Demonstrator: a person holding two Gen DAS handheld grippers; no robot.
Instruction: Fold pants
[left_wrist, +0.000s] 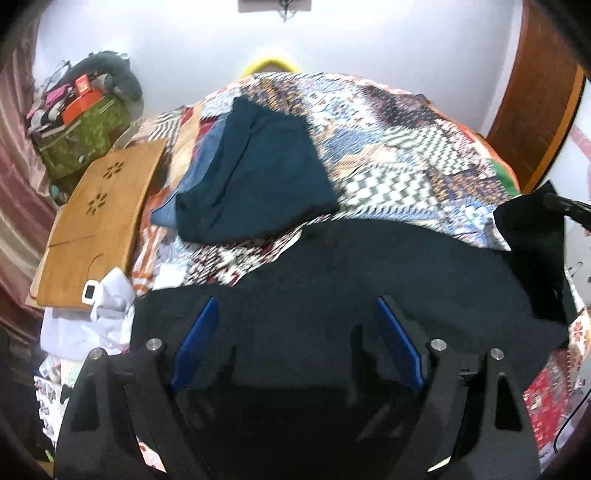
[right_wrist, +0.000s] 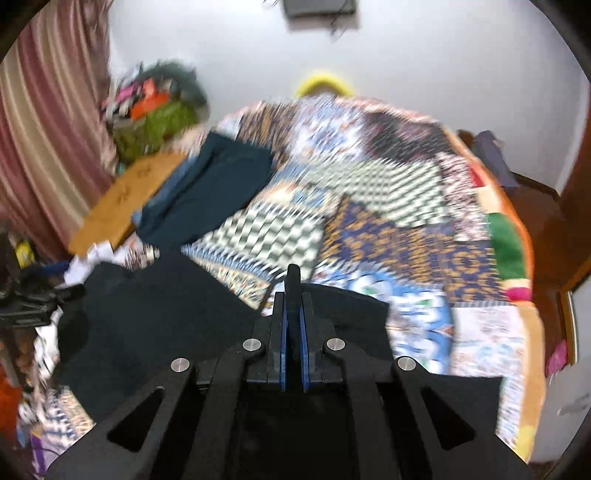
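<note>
Black pants (left_wrist: 369, 266) lie spread on the near part of a patchwork bedspread (left_wrist: 406, 147). My left gripper (left_wrist: 295, 306) hovers over them, its blue pads wide apart with only flat cloth beneath, so it is open. In the right wrist view the pants (right_wrist: 147, 314) stretch to the left and below. My right gripper (right_wrist: 293, 295) is shut, and a ridge of the black fabric is pinched between its pads and sticks out past the tips. The right wrist view is blurred.
A folded dark teal garment (left_wrist: 258, 177) lies on a blue one at the bed's far left. A wooden lap tray (left_wrist: 99, 221) lies beside it, with crumpled white cloth (left_wrist: 92, 317) below. A green bag of clutter (left_wrist: 85, 136) and a curtain stand at left, and wooden furniture (left_wrist: 535, 110) at right.
</note>
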